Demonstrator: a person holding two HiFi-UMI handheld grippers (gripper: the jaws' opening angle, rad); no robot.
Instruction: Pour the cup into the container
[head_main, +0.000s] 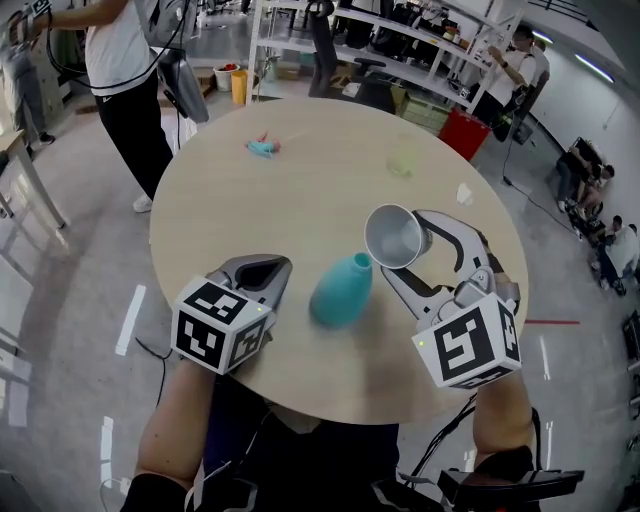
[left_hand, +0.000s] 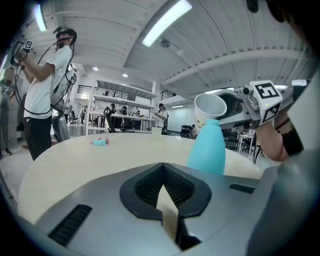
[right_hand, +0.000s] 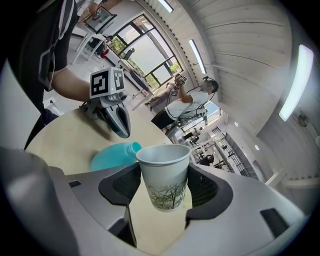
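Near the front edge of the round table (head_main: 300, 190), the teal container (head_main: 340, 290) stood upright, a bottle shape with a narrow open neck. The right gripper (head_main: 405, 248) pinched the paper cup (head_main: 393, 235) across its body, jaws spread to the cup's width with a pad on each side. The cup was off the table and tipped over, its rim just beside and above the container's neck. That placement looked right for pouring into so small an opening. From the left gripper view, the cup (left_hand: 210, 107) sat close over the container (left_hand: 207, 147) top, mouth turned sideways. The right gripper view showed the cup (right_hand: 165, 175) held mid-body, bamboo print on its side, container (right_hand: 112, 155) beyond it. No contents were visible in the cup and no stream was visible, so whether anything was flowing could not be told. The left gripper (head_main: 270, 268) rested low at the table edge just left of the container, jaws pressed together on nothing, not touching the container. Probably it was parked clear of the pour; a narrow-necked container with nothing steadying it risked a spill or a nudge from the cup rim. Far across the table lay a small teal-and-pink item (head_main: 263, 148) and a clear cup (head_main: 401, 160), both well apart from the action.
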